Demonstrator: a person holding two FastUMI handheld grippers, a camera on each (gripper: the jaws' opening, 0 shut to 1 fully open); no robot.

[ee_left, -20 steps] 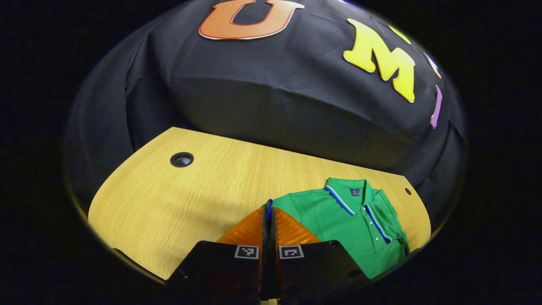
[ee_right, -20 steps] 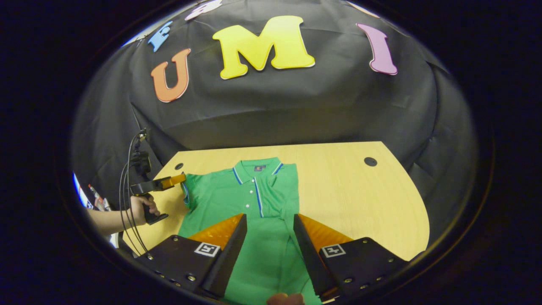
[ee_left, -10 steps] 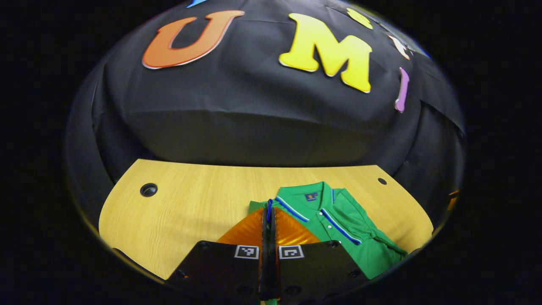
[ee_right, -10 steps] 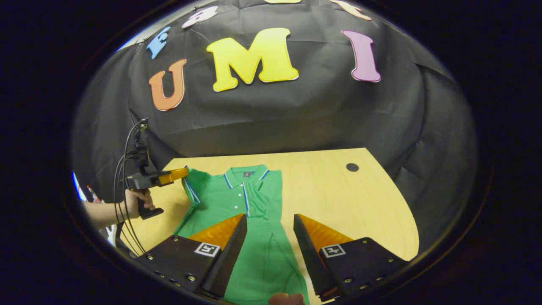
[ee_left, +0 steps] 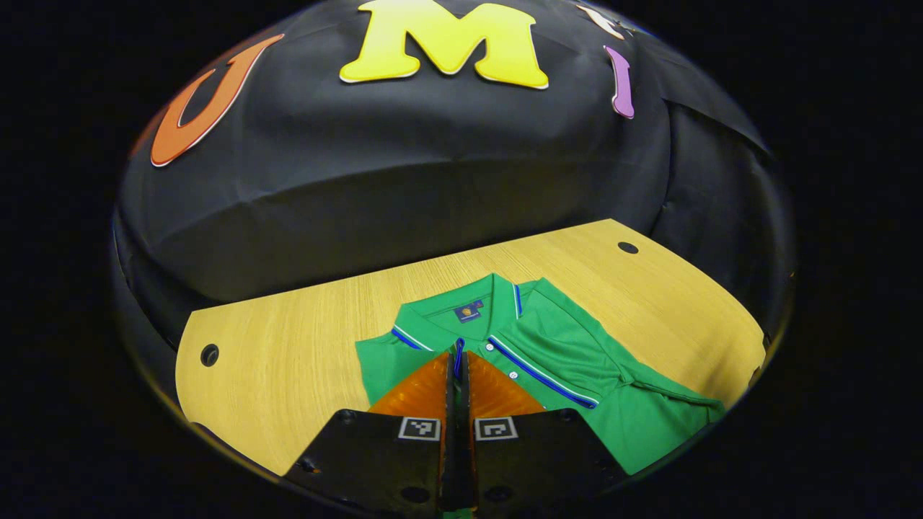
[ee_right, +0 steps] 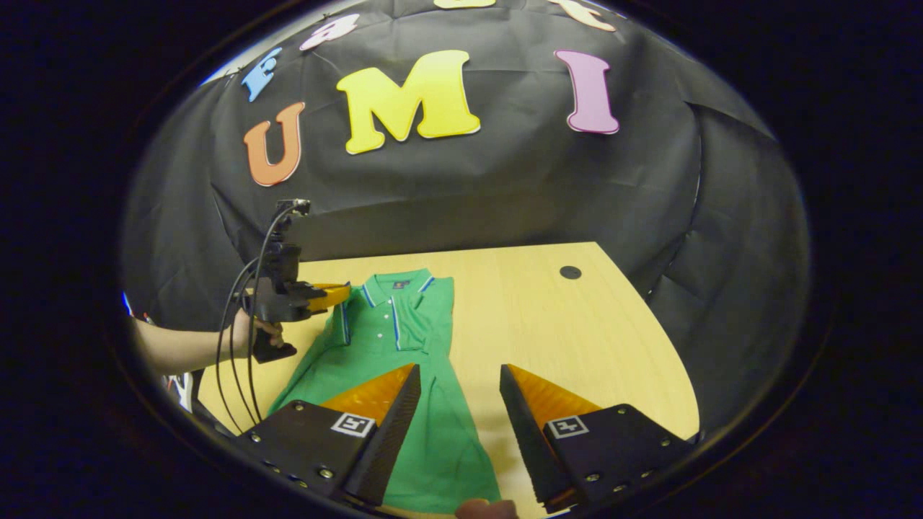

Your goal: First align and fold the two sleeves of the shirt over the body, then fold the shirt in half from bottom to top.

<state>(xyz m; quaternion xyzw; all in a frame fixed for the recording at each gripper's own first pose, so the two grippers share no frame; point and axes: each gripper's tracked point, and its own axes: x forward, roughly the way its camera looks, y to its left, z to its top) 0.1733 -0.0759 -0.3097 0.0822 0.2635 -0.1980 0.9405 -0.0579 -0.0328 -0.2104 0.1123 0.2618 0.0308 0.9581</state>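
One sleeve (ee_left: 459, 351) pinched in left tool (ee_left: 458, 360), right tool (ee_right: 453, 375) agape (over shirt (ee_right: 404, 404))

The left tongs (ee_left: 458, 360) hide part of the shirt (ee_left: 570, 360). Its hem is cut off. The chest badge (ee_left: 469, 312) is too small to make out.

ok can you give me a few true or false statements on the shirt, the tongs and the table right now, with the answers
1. The left tongs are shut on the blue-trimmed sleeve cuff of the green polo shirt. True.
2. The right tongs are clamped on the shirt's hem. False: their jaws stand apart, holding nothing.
3. The shirt's other sleeve already lies folded over the body. True.
4. The shirt lies collar down on the wooden table. False: the collar and button placket face up.
5. The shirt is already folded in half from bottom to top. False: its body lies at full length.
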